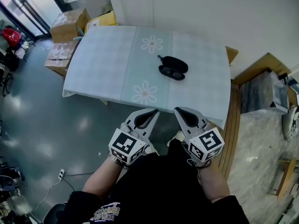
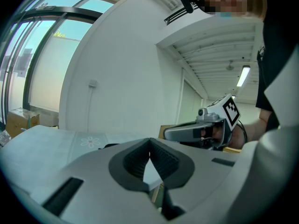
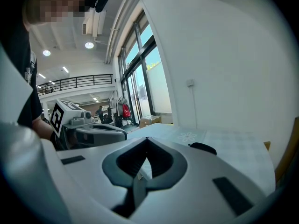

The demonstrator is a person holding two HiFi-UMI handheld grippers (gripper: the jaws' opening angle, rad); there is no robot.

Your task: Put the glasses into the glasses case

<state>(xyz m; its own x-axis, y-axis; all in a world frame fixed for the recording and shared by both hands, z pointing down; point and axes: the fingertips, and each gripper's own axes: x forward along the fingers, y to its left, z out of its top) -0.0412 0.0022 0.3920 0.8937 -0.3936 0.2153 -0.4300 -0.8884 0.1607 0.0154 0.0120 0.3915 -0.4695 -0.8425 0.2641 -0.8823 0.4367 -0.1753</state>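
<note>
Case [image 1: 174, 66] seemingly open; left claw [image 1: 153, 111], right claw [image 1: 178, 110] closed.

This is a big open work hall, not a home. It has tall windows [image 3: 140, 78], a railed mezzanine [image 3: 74, 82], cardboard boxes [image 1: 69, 24] and a polished grey floor [image 1: 42, 120].

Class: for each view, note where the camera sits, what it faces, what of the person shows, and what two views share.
Head view: on the head, steeply down at table, glasses case; forearms, left gripper, right gripper show.
Left gripper view: on that gripper, toward wall; right gripper, shirt show.
Right gripper view: likewise, toward windows; left gripper shows.
All share the table.
</note>
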